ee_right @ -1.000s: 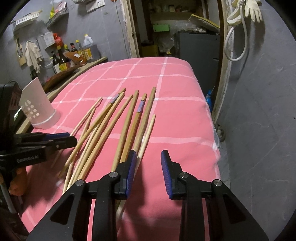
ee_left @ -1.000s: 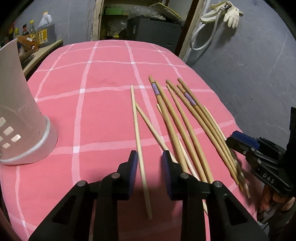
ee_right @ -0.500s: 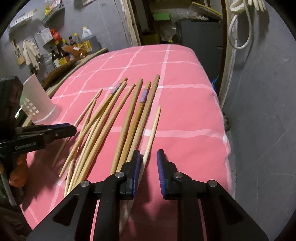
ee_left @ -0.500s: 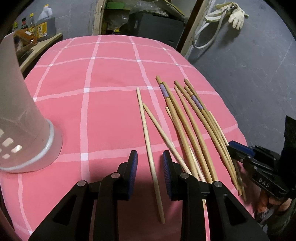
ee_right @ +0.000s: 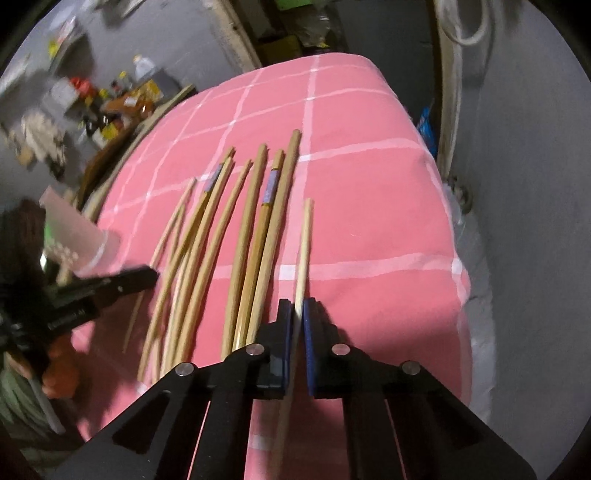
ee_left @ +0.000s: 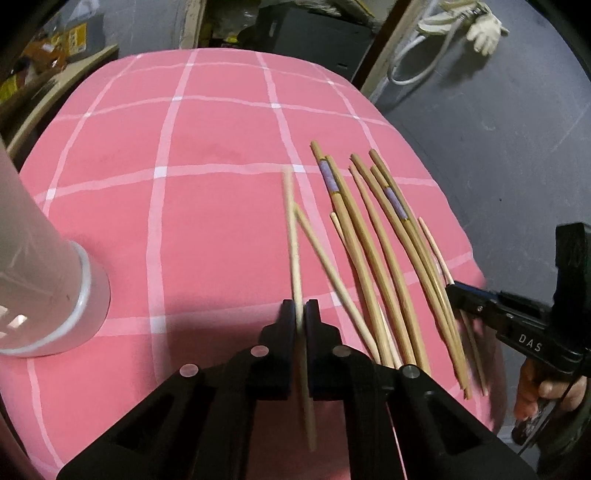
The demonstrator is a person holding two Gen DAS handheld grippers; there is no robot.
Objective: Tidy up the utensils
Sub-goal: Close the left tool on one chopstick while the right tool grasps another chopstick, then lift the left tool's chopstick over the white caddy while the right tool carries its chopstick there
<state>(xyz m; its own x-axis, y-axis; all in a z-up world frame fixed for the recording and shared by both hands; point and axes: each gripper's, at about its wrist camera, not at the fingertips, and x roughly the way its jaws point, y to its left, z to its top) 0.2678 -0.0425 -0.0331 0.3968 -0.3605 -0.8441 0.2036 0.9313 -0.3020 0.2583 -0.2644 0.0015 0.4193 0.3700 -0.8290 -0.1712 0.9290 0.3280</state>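
Note:
Several wooden chopsticks (ee_left: 373, 258) lie fanned on the pink checked tablecloth (ee_left: 207, 221); two carry purple bands. My left gripper (ee_left: 300, 308) is shut on a thin pale chopstick (ee_left: 293, 236) at the left edge of the pile. My right gripper (ee_right: 298, 308) is shut on another thin pale chopstick (ee_right: 303, 243) at the right edge of the pile (ee_right: 236, 236). The white perforated utensil holder (ee_left: 33, 280) stands at the left. The right gripper also shows in the left wrist view (ee_left: 452, 291), the left gripper in the right wrist view (ee_right: 147, 275).
The table's right edge (ee_right: 458, 258) drops off to a grey floor. A counter with bottles and clutter (ee_right: 110, 99) lies beyond the table's left side. A dark cabinet (ee_left: 317, 33) stands behind the table.
Both grippers have closed, each clamping a thin pale chopstick that lay between its fingers. Both views have shifted forward and are blurred by motion.

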